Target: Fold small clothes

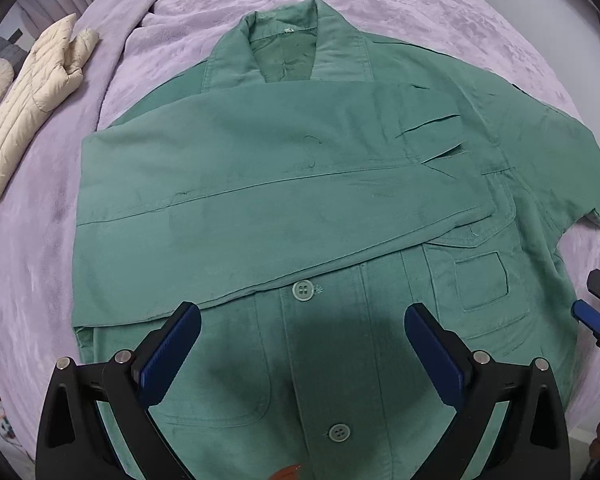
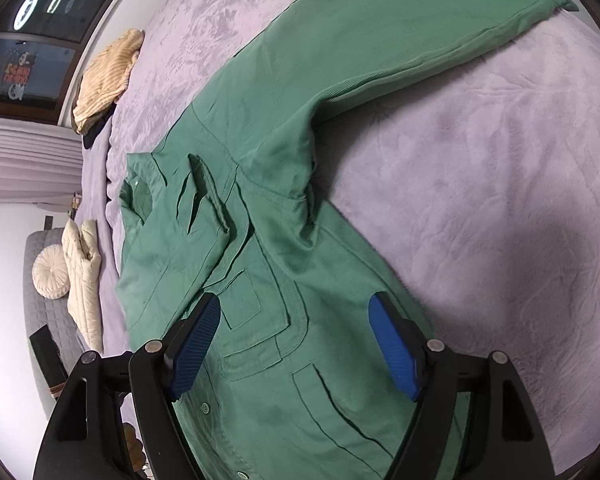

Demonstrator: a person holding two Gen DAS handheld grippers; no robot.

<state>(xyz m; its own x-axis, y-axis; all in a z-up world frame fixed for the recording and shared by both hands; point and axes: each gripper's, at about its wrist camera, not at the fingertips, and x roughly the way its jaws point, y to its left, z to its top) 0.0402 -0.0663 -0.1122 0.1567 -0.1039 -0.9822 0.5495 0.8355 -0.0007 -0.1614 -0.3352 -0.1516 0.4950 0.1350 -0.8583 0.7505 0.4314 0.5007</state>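
Hem of jacket point(image 1: 228, 184) cut off at the bottom edge in both views, behind the gripper bodies. Its far sleeve point(image 2: 404, 28) runs out toward the upper right of the right wrist view; the cuff tip is close to the rim. Small orange-brown scrap at the bottom of the left view, too little showing to identify.

Jacket lies front up, buttoned, on the blanket point(image 1: 420, 4), collar away from the cameras. One sleeve point(image 1: 284, 160) is folded flat across the chest, cuff near the breast pocket.

Left gripper point(image 1: 302, 354): jaws spread wide, nothing between the pads, placket and one button point(image 1: 303, 291) just beyond the tips. It points steeply down over the lower front.

Right gripper point(image 2: 296, 350): jaws well apart, empty, above the pocket point(image 2: 242, 300) side of the jacket, tilted down. Its blue pad shows at the right edge of the left view.

Cream quilted garment point(image 1: 32, 92) lies at the blanket's edge, well apart from the jacket.
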